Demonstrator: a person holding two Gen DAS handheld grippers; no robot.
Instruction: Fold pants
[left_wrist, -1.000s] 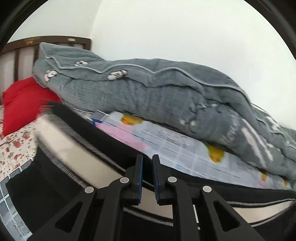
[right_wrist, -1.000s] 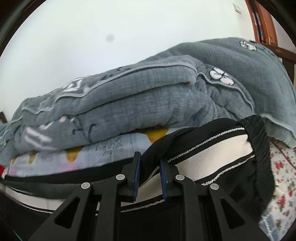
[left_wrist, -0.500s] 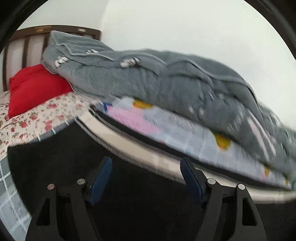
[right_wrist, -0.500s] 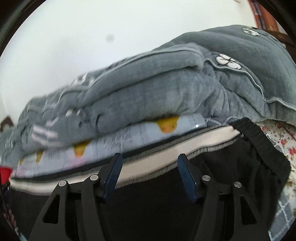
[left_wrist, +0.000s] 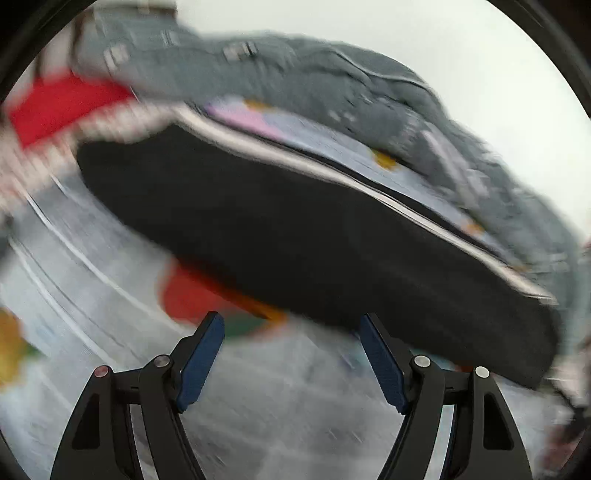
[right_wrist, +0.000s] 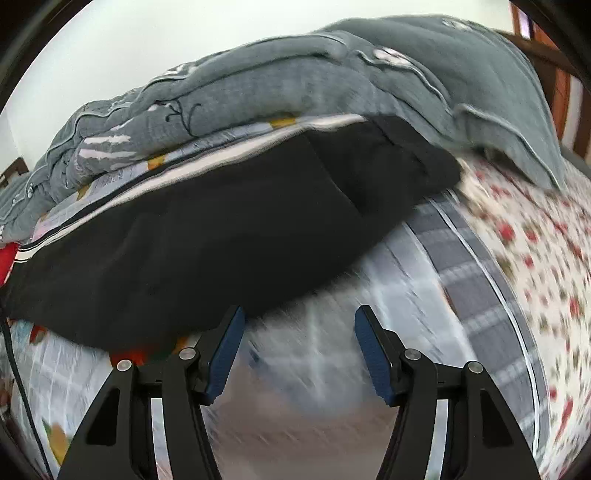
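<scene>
The black pants (left_wrist: 314, 229) with a cream side stripe lie folded lengthwise on the bed, stretched across both views (right_wrist: 221, 236). My left gripper (left_wrist: 291, 358) stands open just short of the pants' near edge, nothing between its blue pads. My right gripper (right_wrist: 299, 350) is open too, near the pants' near edge, its left pad close to the black cloth but not pressing on it. The left wrist view is blurred by motion.
A rolled grey quilt (right_wrist: 332, 74) lies along the far side against the white wall, over a pale duck-print cover (left_wrist: 332, 140). A red pillow (left_wrist: 62, 103) sits at the head end. Grey checked and floral sheets (right_wrist: 517, 258) cover the bed.
Both grippers let go of the pants' striped edge, opened wide and drew back toward the near side, tilting down. The pants now lie flat ahead of them.
</scene>
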